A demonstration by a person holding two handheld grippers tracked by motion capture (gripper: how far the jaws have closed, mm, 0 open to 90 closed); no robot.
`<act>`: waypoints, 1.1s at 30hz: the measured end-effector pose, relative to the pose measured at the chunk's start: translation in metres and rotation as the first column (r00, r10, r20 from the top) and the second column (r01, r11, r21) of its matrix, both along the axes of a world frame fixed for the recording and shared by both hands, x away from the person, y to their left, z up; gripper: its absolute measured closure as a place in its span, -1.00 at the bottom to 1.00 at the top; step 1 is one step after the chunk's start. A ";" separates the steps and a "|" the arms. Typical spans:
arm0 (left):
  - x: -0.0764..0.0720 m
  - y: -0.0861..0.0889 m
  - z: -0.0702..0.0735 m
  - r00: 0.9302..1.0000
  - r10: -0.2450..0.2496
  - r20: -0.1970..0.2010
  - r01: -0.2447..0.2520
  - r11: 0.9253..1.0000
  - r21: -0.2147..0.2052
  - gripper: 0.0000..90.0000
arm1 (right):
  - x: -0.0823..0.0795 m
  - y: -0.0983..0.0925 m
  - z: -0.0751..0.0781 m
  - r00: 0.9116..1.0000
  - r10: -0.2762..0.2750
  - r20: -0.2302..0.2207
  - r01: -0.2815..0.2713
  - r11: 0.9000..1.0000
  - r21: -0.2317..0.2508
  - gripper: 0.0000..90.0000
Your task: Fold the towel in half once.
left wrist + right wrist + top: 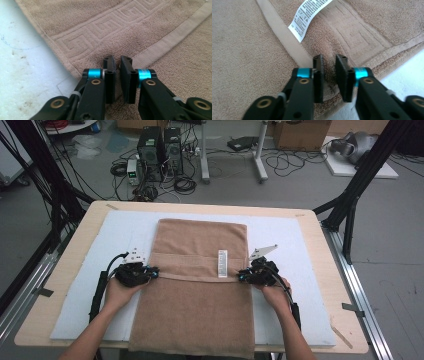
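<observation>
Towel [200, 285]: flat on desk, folded hem edge between both jaws. Left gripper [117, 62] and right gripper [329, 61]: clenched on hem corners. Lift evenly, keeping the edge taut.

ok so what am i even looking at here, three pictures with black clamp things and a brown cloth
There is no robot arm: a person stands at a table and holds a pair of hand-held tongs in each hand. The high view looks down on the table from above. The left tongs and right tongs sit at opposite side edges of a brown towel. The towel lies on a white foam sheet and is folded over, with a white care label near the fold's hem. The other two pictures come from small cameras riding on each pair of tongs, looking along their black jaws. In both, the jaws stand nearly together, pinching the towel's folded-over edge.
</observation>
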State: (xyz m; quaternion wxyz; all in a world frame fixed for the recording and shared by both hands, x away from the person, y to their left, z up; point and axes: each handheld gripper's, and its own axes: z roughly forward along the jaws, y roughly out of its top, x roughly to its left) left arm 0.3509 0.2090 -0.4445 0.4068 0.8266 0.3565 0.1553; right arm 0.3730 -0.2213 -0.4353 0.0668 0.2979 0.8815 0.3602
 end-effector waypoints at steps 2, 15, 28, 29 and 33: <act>0.000 0.001 0.002 1.000 -0.006 0.001 0.006 1.000 0.000 0.89 | 0.000 0.001 0.002 1.000 0.002 0.002 -0.002 1.000 -0.007 0.86; -0.010 0.010 0.022 1.000 -0.002 0.018 0.004 0.994 -0.111 0.90 | -0.001 -0.007 0.022 1.000 0.027 0.006 -0.027 0.998 0.055 0.88; -0.030 0.010 0.037 0.997 -0.057 0.049 0.062 0.994 -0.090 0.90 | -0.020 -0.015 0.043 0.995 0.094 0.022 -0.095 0.992 0.081 0.88; -0.033 0.010 0.038 0.997 -0.061 0.055 0.066 0.994 -0.085 0.90 | -0.022 -0.015 0.043 0.995 0.097 0.025 -0.099 0.992 0.080 0.88; -0.041 0.012 0.040 0.996 -0.067 0.066 0.072 0.994 -0.086 0.90 | -0.030 -0.017 0.043 0.993 0.117 0.029 -0.120 0.987 0.103 0.87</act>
